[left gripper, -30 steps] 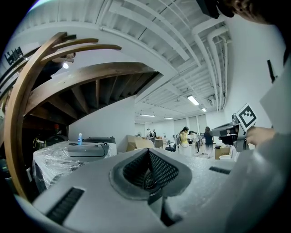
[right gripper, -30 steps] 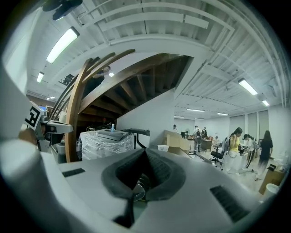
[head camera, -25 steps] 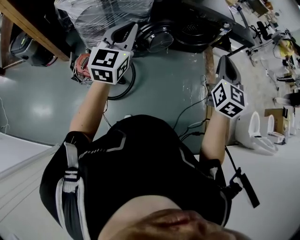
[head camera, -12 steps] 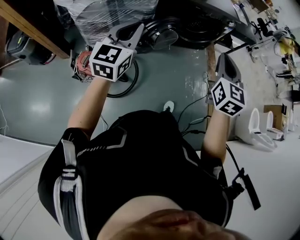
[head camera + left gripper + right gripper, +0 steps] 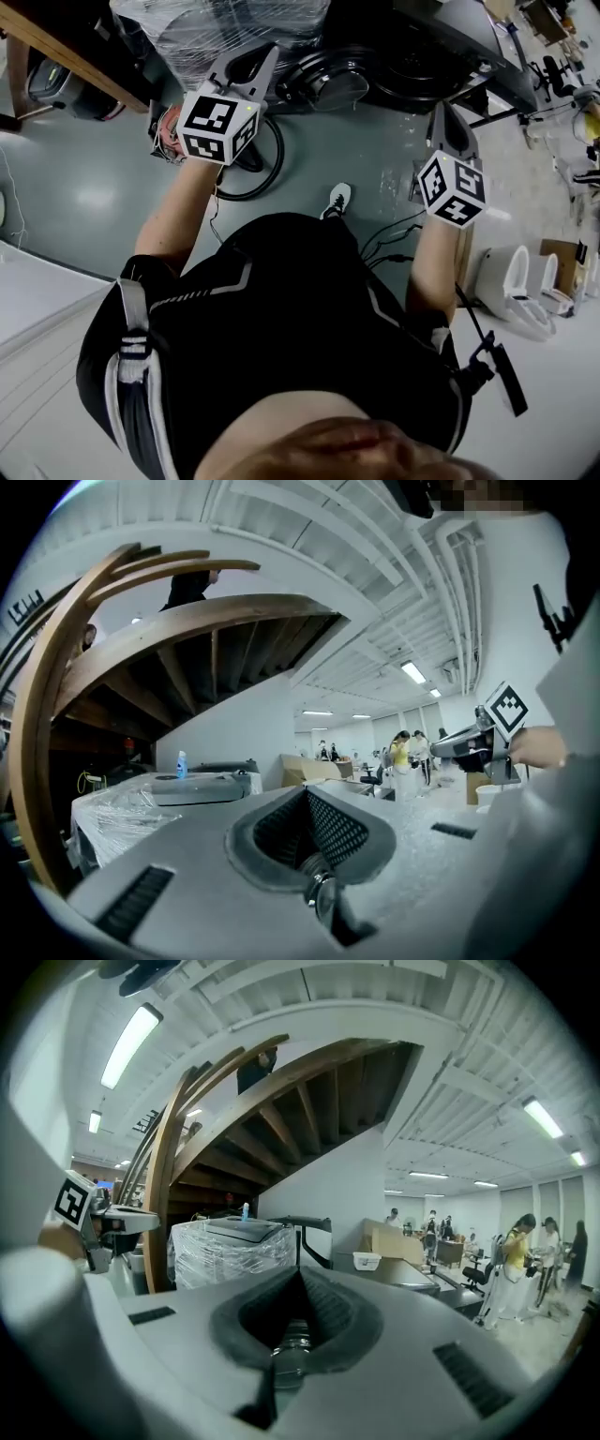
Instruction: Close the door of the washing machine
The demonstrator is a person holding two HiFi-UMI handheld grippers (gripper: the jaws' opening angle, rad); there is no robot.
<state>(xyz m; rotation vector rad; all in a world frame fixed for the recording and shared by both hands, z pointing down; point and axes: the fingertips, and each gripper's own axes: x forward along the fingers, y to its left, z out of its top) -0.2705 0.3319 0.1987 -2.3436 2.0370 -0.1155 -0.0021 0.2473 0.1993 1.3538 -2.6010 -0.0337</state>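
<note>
Holding left gripper (image 5: 246,66) and right gripper (image 5: 448,124) fingers (image 5: 345,829) closed and empty, I judge the door (image 5: 326,82) rigid, hinged; push its outer rim

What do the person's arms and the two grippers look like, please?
The left gripper and right gripper are grey tapering wedges, each carrying a white cube printed with black square markers. The person wears a black short-sleeved top with pale stripes at the shoulders; forearms are bare.

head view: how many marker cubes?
2. Left cube on the left tool, upper left; right cube on the right tool, at right. None apparently hidden.
</note>
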